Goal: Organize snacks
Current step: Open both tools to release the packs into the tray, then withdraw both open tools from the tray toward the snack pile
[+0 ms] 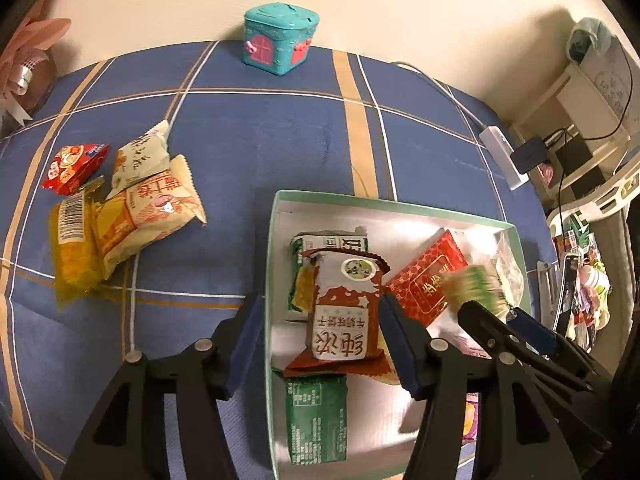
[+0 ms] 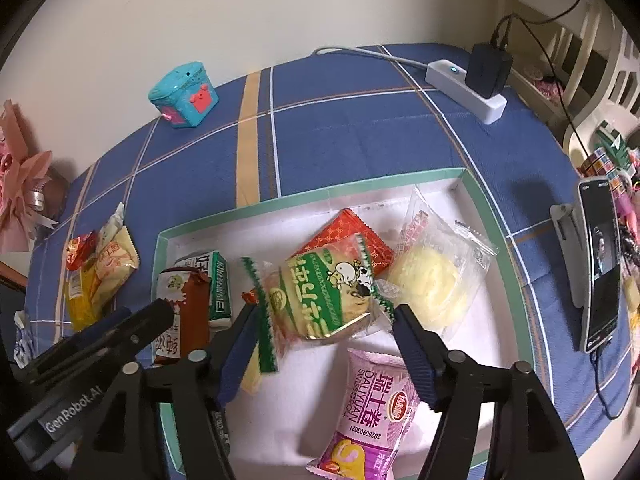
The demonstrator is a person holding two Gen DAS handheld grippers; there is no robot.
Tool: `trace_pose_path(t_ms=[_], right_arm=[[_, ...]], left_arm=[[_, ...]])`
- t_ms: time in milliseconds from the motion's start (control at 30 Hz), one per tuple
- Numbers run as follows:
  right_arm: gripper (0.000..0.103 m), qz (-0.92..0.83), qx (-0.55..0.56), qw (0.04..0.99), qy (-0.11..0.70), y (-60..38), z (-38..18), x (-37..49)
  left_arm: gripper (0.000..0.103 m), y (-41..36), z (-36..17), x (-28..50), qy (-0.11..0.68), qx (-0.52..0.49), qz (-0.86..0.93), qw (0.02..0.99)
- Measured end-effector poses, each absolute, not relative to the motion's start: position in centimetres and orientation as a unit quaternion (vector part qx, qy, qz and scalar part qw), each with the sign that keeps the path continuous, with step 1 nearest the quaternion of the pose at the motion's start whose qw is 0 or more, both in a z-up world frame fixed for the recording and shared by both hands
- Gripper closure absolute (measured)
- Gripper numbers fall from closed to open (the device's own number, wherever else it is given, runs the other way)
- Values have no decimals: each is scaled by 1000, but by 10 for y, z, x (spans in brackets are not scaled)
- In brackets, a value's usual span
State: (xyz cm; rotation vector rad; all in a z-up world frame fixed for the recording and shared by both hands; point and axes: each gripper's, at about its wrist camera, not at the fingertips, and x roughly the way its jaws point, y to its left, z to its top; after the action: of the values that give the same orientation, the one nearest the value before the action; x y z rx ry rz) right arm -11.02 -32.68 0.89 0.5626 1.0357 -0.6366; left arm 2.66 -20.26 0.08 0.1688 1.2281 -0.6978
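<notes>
A green-rimmed white box (image 1: pixel 392 204) (image 2: pixel 320 196) lies on the blue checked cloth and holds several snack packs. My left gripper (image 1: pixel 320 340) is open above a brown-and-white biscuit pack (image 1: pixel 344 308), which lies flat in the box with a gap to the left pad. My right gripper (image 2: pixel 326 348) is open over a green cow-print pack (image 2: pixel 320 292). That pack rests on a red pack (image 2: pixel 352 232) and looks blurred in the left wrist view. A clear-wrapped yellow cake (image 2: pixel 432 280) and a pink roll pack (image 2: pixel 372 412) lie beside it. Loose packs (image 1: pixel 120 220) sit left of the box.
A teal toy house (image 1: pixel 280 40) stands by the wall at the back. A white power strip (image 2: pixel 464 88) with a black plug and cable lies at the back right. A phone on a stand (image 2: pixel 600 264) is right of the box, and pink wrapping (image 2: pixel 20 200) is at the far left.
</notes>
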Motion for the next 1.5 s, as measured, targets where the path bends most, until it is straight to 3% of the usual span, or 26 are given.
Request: trace_pose_path(t_ms=[333,433,533,633,733,800,933,1500], right_arm=[[20,-299,237,780,496,-314,10,-109],[19,-296,226,776,510,-307,5,-107],[17,-294,212,773,521,-299,1,-104],[8,-295,199,774,524,-291,0,-102],[0,-295,187,776,526,-285,-1,-99],[0,-293,182,775,529,-281,-3,-97],[0,-289,176,774,535,-276,-7,-92],[0,-282,184,821,461,-247,21,-66]], left_arm=[[41,-172,-4,40,576,85,-251,773],[26,-159,-10,46,582,102,-209,779],[25,-146,-14,50,586,103,-185,782],[16,-136,-16,53,585,105,-170,786],[16,-126,-18,53,583,112,-157,789],[15,-120,-22,54,586,114,-147,789],[3,-111,-26,55,586,117,-137,790],[0,-74,-6,76,548,69,-133,823]])
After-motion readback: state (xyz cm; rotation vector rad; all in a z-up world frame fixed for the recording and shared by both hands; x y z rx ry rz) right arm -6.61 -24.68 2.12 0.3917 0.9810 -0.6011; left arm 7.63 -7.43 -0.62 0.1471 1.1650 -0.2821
